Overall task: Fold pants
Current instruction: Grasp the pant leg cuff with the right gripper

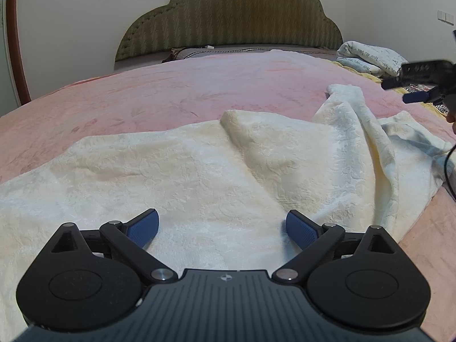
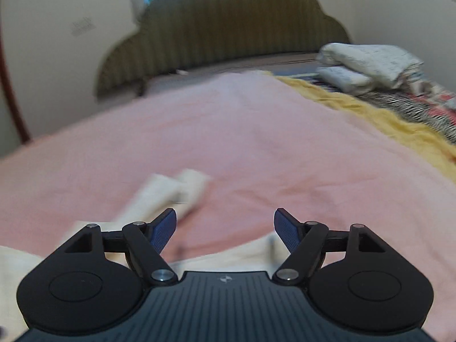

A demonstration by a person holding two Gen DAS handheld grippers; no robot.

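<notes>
Cream textured pants (image 1: 199,168) lie rumpled on the pink bedspread (image 1: 171,85), with raised folds in the middle and at the right. My left gripper (image 1: 222,228) is open and empty, low over the near part of the pants. My right gripper (image 2: 225,228) is open and empty above the bedspread (image 2: 256,142); it also shows at the right edge of the left wrist view (image 1: 410,88). In the blurred right wrist view a pants leg end (image 2: 176,193) lies just ahead of the left finger, and more cream cloth sits under the gripper.
A green padded headboard (image 1: 228,20) stands at the far end. Folded white bedding (image 1: 367,57) sits at the far right, also in the right wrist view (image 2: 367,65), by a yellow blanket edge (image 2: 370,114) and striped cloth (image 2: 413,105). A black cable (image 1: 449,168) hangs right.
</notes>
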